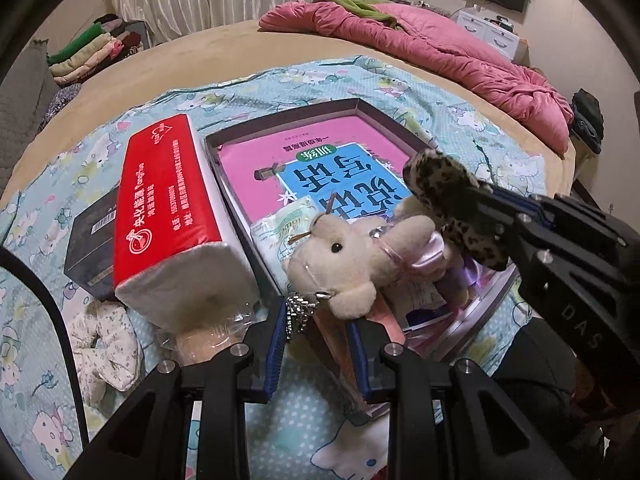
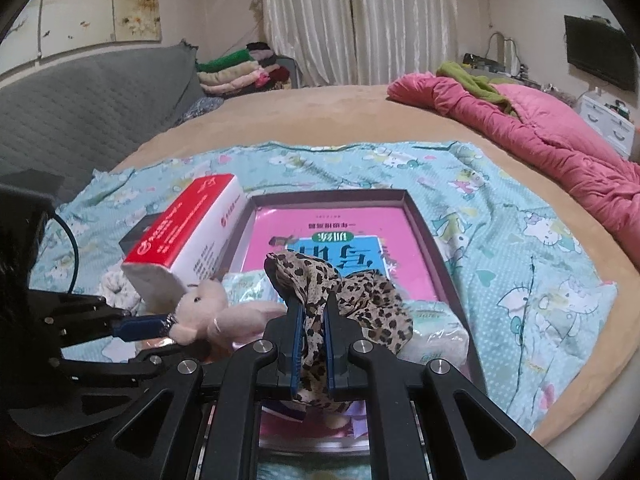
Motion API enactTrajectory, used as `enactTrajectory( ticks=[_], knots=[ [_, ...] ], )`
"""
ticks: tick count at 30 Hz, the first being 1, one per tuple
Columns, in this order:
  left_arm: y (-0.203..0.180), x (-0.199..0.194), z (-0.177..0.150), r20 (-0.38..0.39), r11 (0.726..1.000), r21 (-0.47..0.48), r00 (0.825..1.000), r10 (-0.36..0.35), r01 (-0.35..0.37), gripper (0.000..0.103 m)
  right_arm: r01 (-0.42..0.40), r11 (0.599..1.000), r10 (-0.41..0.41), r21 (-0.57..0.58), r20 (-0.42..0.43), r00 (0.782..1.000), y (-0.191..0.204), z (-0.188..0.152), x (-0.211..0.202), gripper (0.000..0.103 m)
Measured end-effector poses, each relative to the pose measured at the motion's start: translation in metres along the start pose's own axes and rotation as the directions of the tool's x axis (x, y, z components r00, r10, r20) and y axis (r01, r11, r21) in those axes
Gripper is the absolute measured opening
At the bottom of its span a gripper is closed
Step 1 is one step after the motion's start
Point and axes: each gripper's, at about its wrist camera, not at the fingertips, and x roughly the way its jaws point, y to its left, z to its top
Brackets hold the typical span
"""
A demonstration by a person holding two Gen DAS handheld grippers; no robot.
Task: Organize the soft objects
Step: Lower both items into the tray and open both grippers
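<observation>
A beige plush bear (image 1: 352, 252) with a pink bow and a metal key chain (image 1: 296, 312) lies at the near edge of a dark-rimmed shallow box (image 1: 280, 118). My left gripper (image 1: 318, 320) is shut on the bear at its head and chain; the right wrist view shows the left gripper (image 2: 168, 338) pressing the bear (image 2: 200, 312) from the left. My right gripper (image 2: 314, 304) is shut on a leopard-print cloth (image 2: 360, 292), held above the box's near end. In the left wrist view it (image 1: 476, 216) comes in from the right with the cloth (image 1: 444, 188).
A pink book (image 1: 320, 148) and small green tissue packets (image 1: 280, 224) lie in the box. A red tissue pack (image 1: 168, 200) and a black box (image 1: 92, 232) stand to its left, with a white floral scrunchie (image 1: 104, 340) nearer. A pink quilt (image 2: 540, 128) lies far right.
</observation>
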Motion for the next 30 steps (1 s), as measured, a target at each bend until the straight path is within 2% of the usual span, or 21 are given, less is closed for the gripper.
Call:
enactTrajectory(
  ticks=[13, 19, 22, 25, 27, 30],
  knots=[
    [0.0, -0.005, 0.002, 0.005, 1.0, -0.008, 1.0, -0.015, 0.015, 0.029, -0.029, 0.997, 0.034, 0.075, -0.073, 0.997, -0.011, -0.011, 0.016, 0.012],
    [0.002, -0.007, 0.003, 0.006, 1.0, -0.021, 1.0, -0.012, 0.012, 0.029, -0.05, 0.993, 0.059, 0.109, -0.078, 0.995, -0.015, -0.012, 0.017, 0.018],
    [0.003, -0.008, 0.004, 0.008, 1.0, -0.022, 1.0, -0.013, 0.013, 0.03, -0.047, 0.992, 0.055, 0.116, -0.072, 0.996, -0.015, -0.012, 0.016, 0.027],
    [0.003, -0.009, 0.003, 0.007, 0.999, -0.025, 1.0, -0.019, 0.019, 0.035, -0.047, 0.991, 0.055, 0.122, -0.062, 0.997, -0.016, -0.011, 0.013, 0.031],
    [0.003, -0.01, 0.002, 0.008, 0.999, -0.025, 1.0, -0.023, 0.023, 0.044, -0.052, 0.99, 0.059, 0.128, -0.057, 0.997, -0.016, -0.01, 0.011, 0.033],
    [0.001, -0.012, 0.002, 0.007, 1.0, -0.016, 1.0, -0.024, 0.024, 0.048, -0.054, 0.991, 0.061, 0.121, -0.055, 0.997, -0.015, -0.01, 0.009, 0.035]
  ],
)
